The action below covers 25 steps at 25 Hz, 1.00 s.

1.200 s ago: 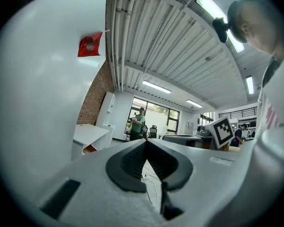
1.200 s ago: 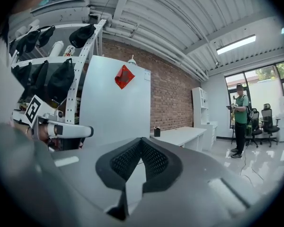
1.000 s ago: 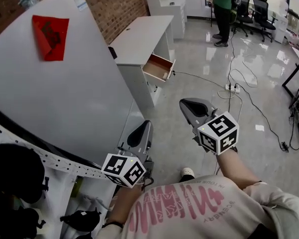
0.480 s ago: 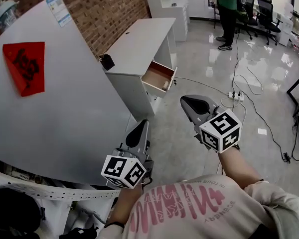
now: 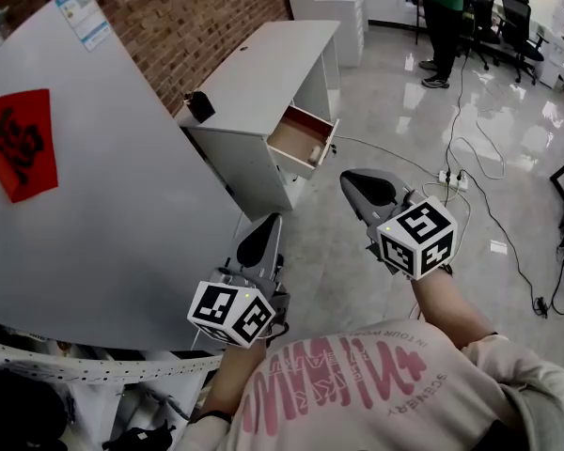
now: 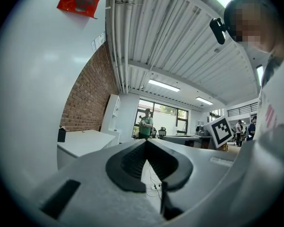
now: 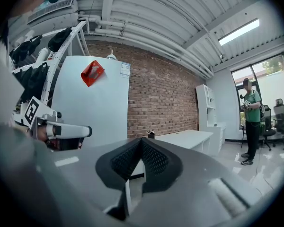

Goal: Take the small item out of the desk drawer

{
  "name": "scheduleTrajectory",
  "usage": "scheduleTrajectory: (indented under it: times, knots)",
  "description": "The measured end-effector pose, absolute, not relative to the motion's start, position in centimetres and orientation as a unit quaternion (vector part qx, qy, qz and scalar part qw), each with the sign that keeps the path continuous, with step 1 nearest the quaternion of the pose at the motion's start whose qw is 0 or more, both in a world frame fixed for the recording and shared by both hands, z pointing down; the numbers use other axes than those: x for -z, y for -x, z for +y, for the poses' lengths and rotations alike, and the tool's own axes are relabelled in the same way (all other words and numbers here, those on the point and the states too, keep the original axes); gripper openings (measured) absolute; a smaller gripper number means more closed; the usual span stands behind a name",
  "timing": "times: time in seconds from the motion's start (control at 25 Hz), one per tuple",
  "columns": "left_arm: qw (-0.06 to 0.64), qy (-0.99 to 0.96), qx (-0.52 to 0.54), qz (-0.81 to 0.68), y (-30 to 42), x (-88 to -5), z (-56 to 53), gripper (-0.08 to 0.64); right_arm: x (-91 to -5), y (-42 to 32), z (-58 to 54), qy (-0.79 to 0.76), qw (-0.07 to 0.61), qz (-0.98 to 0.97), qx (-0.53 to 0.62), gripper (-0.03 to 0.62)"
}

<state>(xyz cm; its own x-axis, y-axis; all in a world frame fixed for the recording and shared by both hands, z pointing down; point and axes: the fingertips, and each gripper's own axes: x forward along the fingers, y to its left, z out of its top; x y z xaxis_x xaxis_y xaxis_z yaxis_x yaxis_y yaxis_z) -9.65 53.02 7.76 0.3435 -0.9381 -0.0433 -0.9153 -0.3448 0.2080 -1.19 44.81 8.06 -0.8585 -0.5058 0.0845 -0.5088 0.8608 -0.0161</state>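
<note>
A white desk [image 5: 263, 69] stands by the brick wall, ahead of me across the floor. Its top drawer [image 5: 301, 137] is pulled open, and a small pale item [image 5: 314, 153] shows near its front corner, too small to identify. My left gripper [image 5: 262, 236] hangs low near my body, jaws shut with nothing between them. My right gripper [image 5: 364, 189] is held a little higher and to the right, also shut and empty. Both are well short of the desk. In the left gripper view the shut left gripper [image 6: 146, 142] points past the desk [image 6: 80, 143]. The right gripper view shows the shut right gripper [image 7: 142, 140] below the desk top [image 7: 184, 138].
A small black object [image 5: 201, 106] sits on the desk's near corner. A big white curved panel [image 5: 103, 195] with a red paper [image 5: 17, 153] stands close on my left. A power strip [image 5: 448, 173] and cables lie on the glossy floor. A person in green [image 5: 445, 17] stands far off by office chairs.
The view has swung so the red paper slid left and down. The desk and open drawer sit slightly nearer. Both grippers stay shut and keep their places in front of me.
</note>
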Motion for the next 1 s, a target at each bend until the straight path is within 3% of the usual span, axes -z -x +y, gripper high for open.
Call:
scheduleTrajectory:
  times: [1.0]
  knots:
    - [0.095, -0.824, 0.054, -0.556, 8.7, -10.2, 49.9, 0.006, -12.5, -3.1, 41.3, -0.288, 0.033, -0.951, -0.110, 0.009]
